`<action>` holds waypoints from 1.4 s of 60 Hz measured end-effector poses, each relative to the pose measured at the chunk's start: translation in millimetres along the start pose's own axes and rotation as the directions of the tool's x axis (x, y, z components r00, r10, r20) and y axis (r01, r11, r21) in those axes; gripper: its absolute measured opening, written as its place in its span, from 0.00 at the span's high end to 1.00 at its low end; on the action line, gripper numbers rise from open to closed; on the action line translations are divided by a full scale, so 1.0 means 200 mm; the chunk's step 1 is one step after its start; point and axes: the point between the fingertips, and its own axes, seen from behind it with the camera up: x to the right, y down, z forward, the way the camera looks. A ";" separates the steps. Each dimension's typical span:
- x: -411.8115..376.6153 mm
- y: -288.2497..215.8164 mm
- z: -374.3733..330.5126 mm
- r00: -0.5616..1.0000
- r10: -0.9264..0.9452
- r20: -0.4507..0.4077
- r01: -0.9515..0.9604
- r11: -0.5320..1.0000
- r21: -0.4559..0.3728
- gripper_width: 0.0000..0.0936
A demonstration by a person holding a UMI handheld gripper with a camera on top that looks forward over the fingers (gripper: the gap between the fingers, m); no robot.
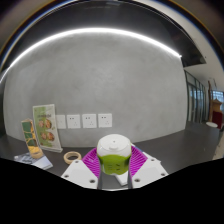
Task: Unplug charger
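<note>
A white-topped, green-bodied charger (pixel 112 150) sits between my gripper's (pixel 112 164) two fingers. Both magenta pads (pixel 90 160) press against its sides, so the gripper is shut on it. The charger is held in the air, well in front of the grey wall. Three white wall sockets (pixel 90 120) sit in a row on that wall, beyond the charger and a little to the left. No cable shows on the charger, and its lower part is hidden between the fingers.
A green-and-white poster (pixel 45 127) leans against the wall at the left. A roll of tape (pixel 72 157) and a small container (pixel 35 153) lie on the dark tabletop (pixel 55 165). A doorway area (pixel 212 110) shows at far right.
</note>
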 end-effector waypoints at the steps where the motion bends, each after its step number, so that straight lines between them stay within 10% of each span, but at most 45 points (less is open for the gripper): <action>1: 0.02 -0.01 0.01 1.000 -0.018 -0.008 0.018 1.000 0.001 0.65; 31: 0.49 0.67 0.75 0.981 -0.096 0.170 0.158 0.901 -0.404 0.56; 54: 0.43 0.65 1.06 0.967 -0.066 0.245 0.160 0.908 -0.387 0.46; 59: 0.44 0.61 1.03 0.970 -0.060 0.235 0.146 0.918 -0.369 0.10; 84: 0.36 0.39 0.32 0.994 -0.068 0.082 0.091 0.941 -0.324 0.12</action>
